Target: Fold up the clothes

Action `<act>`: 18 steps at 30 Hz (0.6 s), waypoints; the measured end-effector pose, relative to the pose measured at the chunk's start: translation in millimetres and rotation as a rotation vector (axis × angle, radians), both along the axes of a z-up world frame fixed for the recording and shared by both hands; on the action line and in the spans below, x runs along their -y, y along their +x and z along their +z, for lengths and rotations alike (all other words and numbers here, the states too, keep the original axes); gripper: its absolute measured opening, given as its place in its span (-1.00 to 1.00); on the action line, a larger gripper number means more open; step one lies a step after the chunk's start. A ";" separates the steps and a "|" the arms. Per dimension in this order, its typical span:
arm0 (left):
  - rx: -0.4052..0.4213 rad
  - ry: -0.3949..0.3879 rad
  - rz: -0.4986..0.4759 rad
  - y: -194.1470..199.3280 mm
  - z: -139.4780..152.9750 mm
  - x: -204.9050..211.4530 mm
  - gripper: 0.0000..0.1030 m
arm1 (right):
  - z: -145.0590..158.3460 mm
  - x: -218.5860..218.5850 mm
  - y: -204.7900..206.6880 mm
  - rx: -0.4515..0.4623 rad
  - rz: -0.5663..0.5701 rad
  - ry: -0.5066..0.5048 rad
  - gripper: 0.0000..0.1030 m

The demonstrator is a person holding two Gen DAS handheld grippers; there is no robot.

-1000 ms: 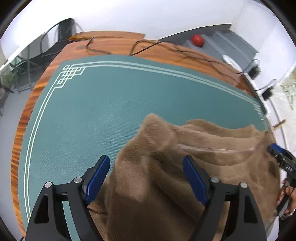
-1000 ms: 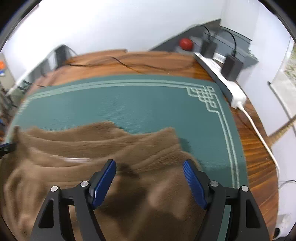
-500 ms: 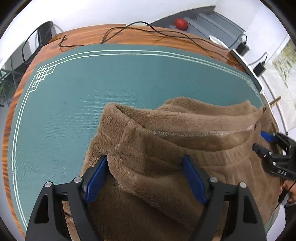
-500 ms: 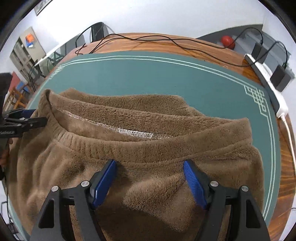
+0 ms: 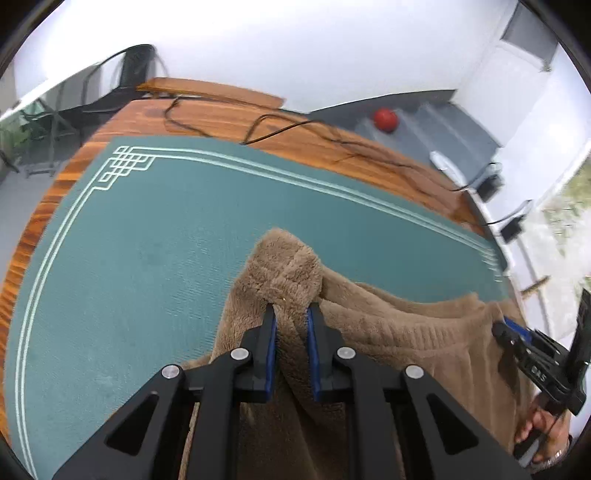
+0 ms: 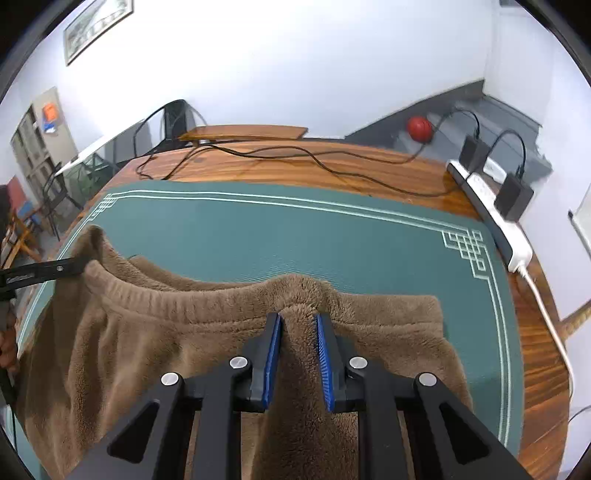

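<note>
Right, both tongs are now clamped on the brown fleece garment point(image 5: 388, 325). Left tongs point(image 5: 290, 314) have just been closing and now pinch a bunched fold at the left end of the ribbed band; right tongs point(image 6: 298, 321) have just been closing too and pinch a ridge of fleece just below the same ribbed band point(image 6: 177, 301), toward its right end. Fabric sits between the blue pads point(image 6: 271, 354) in both views.

Garment lies on the green mat point(image 5: 147, 240) on the wooden table point(image 6: 295, 166), toward the near edge, with the band end raised and the rest draped down toward the cameras.

Judgement on the step: looks like a two-corner grab ahead of a lift or spread.
- Keep both grips firm; plush pile is thick and can slip out under tension.
- Move both hands together and keep the band taut and level between them, so the body hangs even.
- Left pinch takes in a thick wad, maybe more than one layer; check for that before laying a fold.
- Stay over the mat, clear of the black cables point(image 6: 295, 157) and the power strip point(image 6: 495, 218) at the far and right edges.

Writing: the other gripper seen in the left wrist view carries a small white marking point(image 5: 537, 377), too small to read for sure. The framed picture point(image 6: 94, 27) on the wall is not legible.
</note>
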State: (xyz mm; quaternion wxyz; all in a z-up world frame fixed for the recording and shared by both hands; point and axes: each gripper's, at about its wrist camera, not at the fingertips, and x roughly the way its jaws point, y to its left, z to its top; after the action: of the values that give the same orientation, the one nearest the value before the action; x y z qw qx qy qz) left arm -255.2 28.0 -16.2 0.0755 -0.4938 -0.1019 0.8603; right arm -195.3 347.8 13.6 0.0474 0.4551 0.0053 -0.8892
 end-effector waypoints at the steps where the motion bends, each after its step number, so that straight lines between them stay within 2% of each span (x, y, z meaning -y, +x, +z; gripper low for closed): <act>1: 0.020 -0.028 -0.001 -2.4 -5.6 -2.4 -0.53 | -7.8 -1.4 -4.6 0.021 -0.005 -0.006 -0.58; 3: 0.053 -0.081 -0.005 -5.7 -16.3 -6.9 -0.39 | -20.5 -4.4 -11.4 0.056 -0.010 -0.020 -0.48; 5: 0.053 -0.109 -0.017 -1.7 -22.1 -9.7 -0.32 | -26.4 -7.6 -12.5 0.073 -0.003 -0.040 -0.41; 7: 0.056 -0.114 -0.015 -1.3 -20.2 -8.8 -0.22 | -29.9 -11.7 -12.7 0.090 0.004 -0.071 -0.09; 8: 0.058 -0.108 -0.011 0.0 -17.3 -7.1 -0.21 | -27.2 -15.5 -11.5 0.093 0.006 -0.105 0.23; 9: 0.052 -0.103 -0.007 2.3 -12.7 -4.4 -0.18 | -24.0 -18.8 -10.1 0.088 0.002 -0.121 0.38; 11: 0.041 -0.092 0.001 7.1 -3.5 0.9 -0.06 | -13.6 -27.0 -4.4 0.067 -0.018 -0.127 0.39; 14: 0.012 -0.083 0.017 17.0 11.9 9.4 0.26 | 2.2 -49.2 4.5 0.031 -0.061 -0.164 0.39; 18: -0.025 -0.046 0.026 28.2 28.2 12.8 0.32 | 12.0 -62.0 5.3 0.020 -0.082 -0.183 0.39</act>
State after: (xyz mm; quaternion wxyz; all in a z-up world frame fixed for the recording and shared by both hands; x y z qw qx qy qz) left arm -226.9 15.1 12.1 0.0543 -0.4833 -0.0877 0.8694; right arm -190.0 409.8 25.6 0.0525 0.4577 -0.0948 -0.8825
